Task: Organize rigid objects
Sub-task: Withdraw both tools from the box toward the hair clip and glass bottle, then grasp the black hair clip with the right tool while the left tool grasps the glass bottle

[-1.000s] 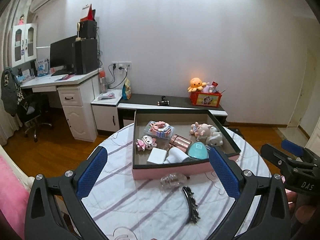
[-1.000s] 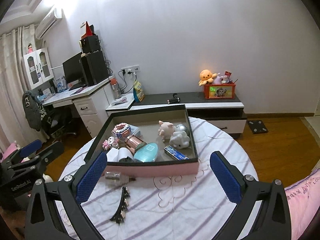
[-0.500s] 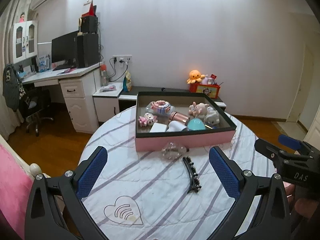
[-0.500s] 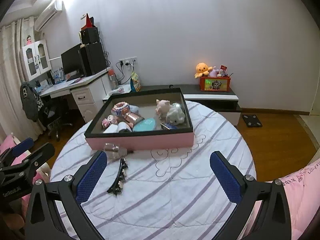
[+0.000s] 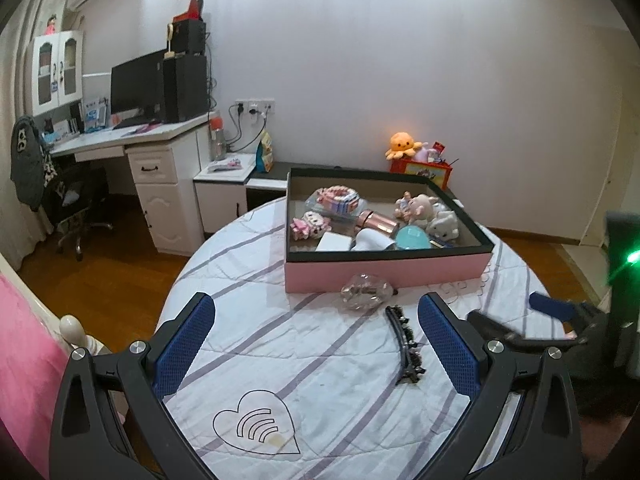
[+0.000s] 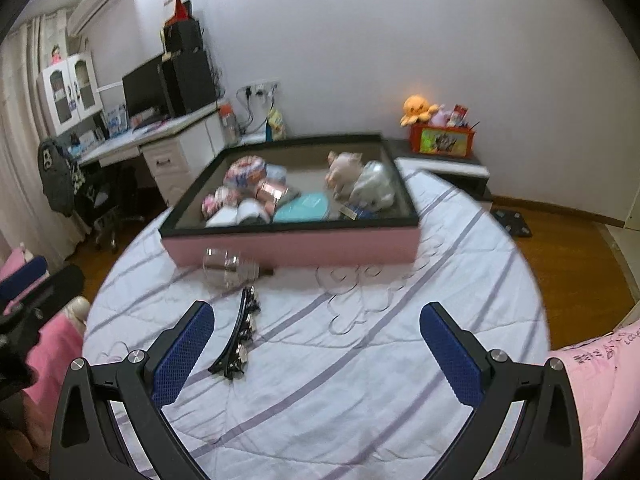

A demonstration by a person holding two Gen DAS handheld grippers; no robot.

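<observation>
A round worktop [image 5: 320,360] covered by a white cloth with purple stripes fills both wrist views. The left gripper [image 5: 316,344] hangs above the near part of the worktop, its blue-padded fingers [image 5: 184,344] spread wide, holding and touching nothing. The right gripper [image 6: 316,350] is likewise spread wide and empty above the cloth.

A pink box [image 5: 384,272] with a black rim sits at the 12 o'clock side of the worktop, already holding small toys, a teal oval case and a rose-gold cylinder. Just in front of the box's near wall lies a clear glass bottle [image 5: 365,294] on its side. At 6 o'clock from the bottle, close by, lies a black hair clip [image 5: 404,344], curved and studded. In the right wrist view the hair clip [image 6: 240,336] lies just beside the left finger [image 6: 182,354] of the right gripper, not touching it. That view is slightly blurred.
</observation>
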